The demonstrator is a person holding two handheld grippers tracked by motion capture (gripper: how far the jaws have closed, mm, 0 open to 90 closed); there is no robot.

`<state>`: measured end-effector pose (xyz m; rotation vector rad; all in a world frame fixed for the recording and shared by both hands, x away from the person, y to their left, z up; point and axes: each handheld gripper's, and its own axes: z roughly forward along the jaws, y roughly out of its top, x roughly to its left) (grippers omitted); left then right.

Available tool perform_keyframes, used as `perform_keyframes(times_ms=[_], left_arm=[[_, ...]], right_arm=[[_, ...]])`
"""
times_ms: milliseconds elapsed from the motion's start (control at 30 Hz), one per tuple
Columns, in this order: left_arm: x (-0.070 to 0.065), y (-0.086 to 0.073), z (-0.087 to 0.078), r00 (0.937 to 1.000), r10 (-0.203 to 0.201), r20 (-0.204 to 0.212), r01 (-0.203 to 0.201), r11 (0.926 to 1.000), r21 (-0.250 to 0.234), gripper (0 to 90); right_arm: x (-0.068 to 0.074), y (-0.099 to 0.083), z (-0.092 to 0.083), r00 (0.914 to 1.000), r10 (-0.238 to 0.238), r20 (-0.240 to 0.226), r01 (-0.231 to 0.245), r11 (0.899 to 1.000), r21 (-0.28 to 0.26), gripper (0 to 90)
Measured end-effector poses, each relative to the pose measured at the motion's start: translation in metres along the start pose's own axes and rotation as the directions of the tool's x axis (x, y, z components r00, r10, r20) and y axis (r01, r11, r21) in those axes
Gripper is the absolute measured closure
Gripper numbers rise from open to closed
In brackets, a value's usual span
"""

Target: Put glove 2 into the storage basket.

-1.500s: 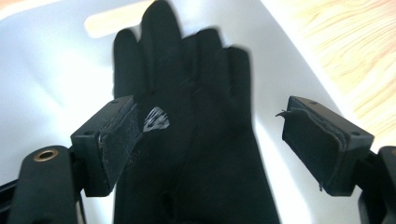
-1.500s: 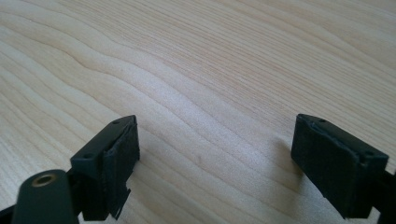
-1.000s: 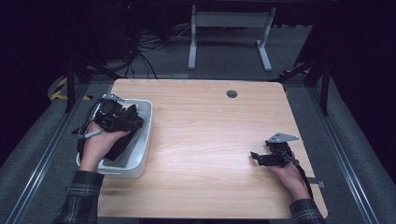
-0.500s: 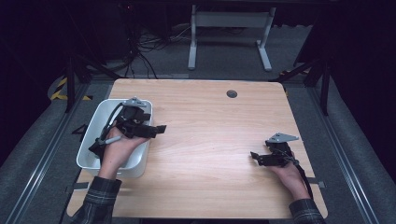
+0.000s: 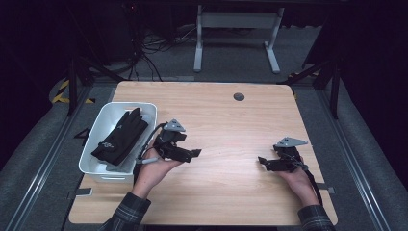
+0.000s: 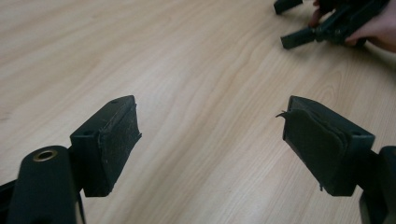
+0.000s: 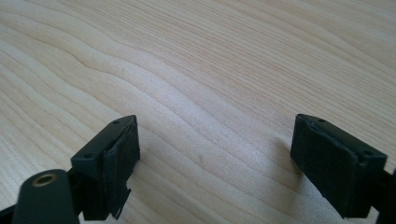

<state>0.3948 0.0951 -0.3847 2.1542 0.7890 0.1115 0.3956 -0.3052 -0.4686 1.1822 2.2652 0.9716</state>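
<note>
At centre left of the high view, a white rectangular plastic bin (image 5: 98, 163) is seen holding a black fabric glove (image 5: 120, 136), its near end hidden by the bin wall. Just right, the left gripper (image 5: 195, 154) is held wide open and empty over the light wooden table (image 5: 231, 125). At right, the right gripper (image 5: 262, 161) is likewise spread, gripping nothing.

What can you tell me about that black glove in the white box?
The black glove looks like soft knitted fabric, with a small pale mark near its cuff. It lies flat and slanted inside the white bin at the table's left edge, fingers pointing toward the bin's far corner, cuff toward the near end. It rests on the bin's floor. Nothing grips it: the left gripper is beside the bin, over the wood, jaws apart.
</note>
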Motion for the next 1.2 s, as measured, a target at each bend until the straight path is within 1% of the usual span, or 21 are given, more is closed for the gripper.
perform_keyframes(times_ms=[67,167,267,333,367,433,467,500,533,567,600,633,667,700,733,767,800,833,867,900,1200], left_arm=[[-0.005,-0.005,0.010,1.0000,0.004,0.006,-0.004,0.9999,0.012,19.1],[-0.012,-0.011,0.024,0.9997,0.022,-0.006,-0.022,0.9995,0.022,19.1],[-0.016,-0.018,0.035,0.9991,0.040,-0.016,-0.039,0.9987,0.032,19.2],[-0.018,-0.025,0.048,0.9981,0.059,-0.020,-0.057,0.9970,0.051,19.1],[-0.018,-0.025,0.048,0.9981,0.059,-0.020,-0.057,0.9970,0.051,19.1],[-0.019,-0.030,0.057,0.9969,0.073,-0.027,-0.071,0.9951,0.069,19.0],[-0.020,-0.032,0.060,0.9966,0.075,-0.034,-0.072,0.9946,0.074,18.3],[-0.021,-0.036,0.068,0.9952,0.087,-0.044,-0.082,0.9923,0.092,17.5],[-0.021,-0.036,0.068,0.9952,0.087,-0.044,-0.082,0.9923,0.092,17.4],[-0.021,-0.038,0.072,0.9951,0.090,-0.043,-0.085,0.9909,0.105,17.4],[-0.021,-0.041,0.077,0.9933,0.102,-0.054,-0.095,0.9877,0.125,16.3],[-0.021,-0.041,0.077,0.9933,0.102,-0.054,-0.095,0.9877,0.125,16.1],[-0.022,-0.043,0.080,0.9921,0.107,-0.066,-0.097,0.9854,0.140,16.1],[-0.022,-0.045,0.082,0.9887,0.129,-0.077,-0.118,0.9843,0.131,15.1],[-0.023,-0.045,0.083,0.9861,0.140,-0.090,-0.127,0.9828,0.134,14.7],[-0.023,-0.045,0.083,0.9866,0.139,-0.087,-0.127,0.9836,0.129,14.2],[-0.023,-0.046,0.084,0.9857,0.146,-0.084,-0.135,0.9835,0.120,13.7],[-0.022,-0.049,0.085,0.9858,0.145,-0.084,-0.137,0.9860,0.095,12.4],[-0.021,-0.051,0.086,0.9862,0.148,-0.074,-0.143,0.9869,0.075,10.7],[-0.021,-0.052,0.086,0.9864,0.146,-0.075,-0.142,0.9878,0.065,9.5],[-0.021,-0.052,0.086,0.9849,0.155,-0.077,-0.150,0.9863,0.069,8.8]], right_arm=[[0.000,0.000,0.000,1.0000,0.002,0.000,-0.002,1.000,0.000,16.3],[0.000,0.000,0.000,1.0000,0.000,0.000,0.000,1.000,0.000,16.3],[0.000,0.000,0.000,1.0000,0.001,-0.001,-0.001,1.000,0.000,16.3],[0.000,0.000,0.000,1.0000,-0.001,-0.001,0.001,1.000,0.000,16.3],[0.000,0.000,0.000,1.0000,-0.001,-0.001,0.001,1.000,0.000,16.3],[0.000,0.000,0.000,1.0000,-0.001,-0.001,0.001,1.000,-0.001,16.3],[0.000,0.000,0.000,1.0000,-0.001,-0.001,0.001,1.000,0.000,16.3],[0.000,0.000,0.000,1.0000,-0.001,0.000,0.001,1.000,0.000,16.3],[0.000,0.000,0.000,1.0000,-0.001,0.000,0.001,1.000,0.000,16.3],[0.000,0.000,0.000,1.0000,0.001,0.000,-0.001,1.000,-0.001,16.3],[0.000,0.000,0.000,1.0000,-0.001,0.000,0.001,1.000,-0.001,16.4],[0.000,0.000,0.000,1.0000,-0.001,0.000,0.001,1.000,-0.001,16.4],[0.000,0.000,0.000,1.0000,0.001,0.000,-0.001,1.000,-0.001,16.4],[0.000,0.000,0.000,1.0000,-0.001,0.001,0.001,1.000,-0.001,16.4],[0.000,0.000,0.000,1.0000,-0.001,0.000,0.001,1.000,-0.001,16.4],[0.000,0.000,0.000,1.0000,0.000,0.000,0.000,1.000,-0.001,16.4],[0.000,0.000,0.000,1.0000,-0.001,0.000,0.001,1.000,-0.001,16.3],[0.000,0.000,0.000,1.0000,-0.001,0.000,0.001,1.000,0.000,16.3],[0.000,0.000,0.000,1.0000,-0.001,0.000,0.001,1.000,0.000,16.4],[0.000,0.000,0.000,1.0000,-0.002,0.000,0.002,1.000,0.000,16.4],[0.001,0.000,0.000,1.0000,-0.003,-0.003,0.003,1.000,-0.001,16.2]])
